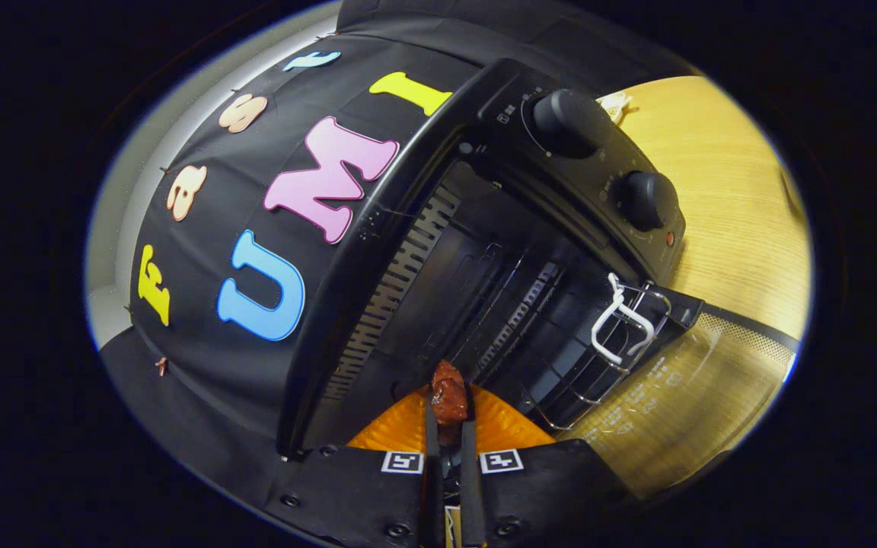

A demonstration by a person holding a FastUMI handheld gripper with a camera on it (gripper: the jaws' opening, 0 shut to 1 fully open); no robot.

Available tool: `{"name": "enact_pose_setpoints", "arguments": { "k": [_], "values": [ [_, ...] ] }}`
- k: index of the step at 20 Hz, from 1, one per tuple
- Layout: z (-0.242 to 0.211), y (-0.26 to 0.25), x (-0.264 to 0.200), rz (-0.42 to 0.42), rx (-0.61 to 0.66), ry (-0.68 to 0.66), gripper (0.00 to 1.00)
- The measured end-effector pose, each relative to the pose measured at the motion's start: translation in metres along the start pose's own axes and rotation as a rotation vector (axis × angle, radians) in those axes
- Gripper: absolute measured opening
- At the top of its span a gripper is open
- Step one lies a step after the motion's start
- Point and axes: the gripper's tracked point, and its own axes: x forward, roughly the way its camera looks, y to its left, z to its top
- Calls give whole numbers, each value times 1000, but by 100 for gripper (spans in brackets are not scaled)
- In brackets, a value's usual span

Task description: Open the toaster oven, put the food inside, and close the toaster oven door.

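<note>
Black cloth wall (210,320) behind — pale wooden table (728,198) beside it.

Dim overall, the toaster oven (484,251) cavity lost in shadow, the counter (728,213) brightly lit, edges bent by fisheye distortion.

You have one black metal toaster oven (408,251) with two round black knobs (568,122), one wire rack (606,342), and one reddish-brown food piece (448,399) clamped between the tongs (450,426).

Glossy black toaster oven (408,251), wood-grain table (728,198)
</note>
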Motion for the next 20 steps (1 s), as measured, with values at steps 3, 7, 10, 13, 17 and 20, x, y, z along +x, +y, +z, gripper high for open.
{"name": "enact_pose_setpoints", "arguments": {
  "k": [3,7,10,13,17,20],
  "values": [
    [-2,2,1,-30,17,23,16],
    [-14,21,-5,4,-34,121,62],
    [-21,24,-17,-47,-184,184,95],
    [-29,14,-29,-106,-226,249,97],
    [-28,5,-40,-177,-339,328,98],
    [-24,-2,-51,-225,-452,400,98]
  ]
}}
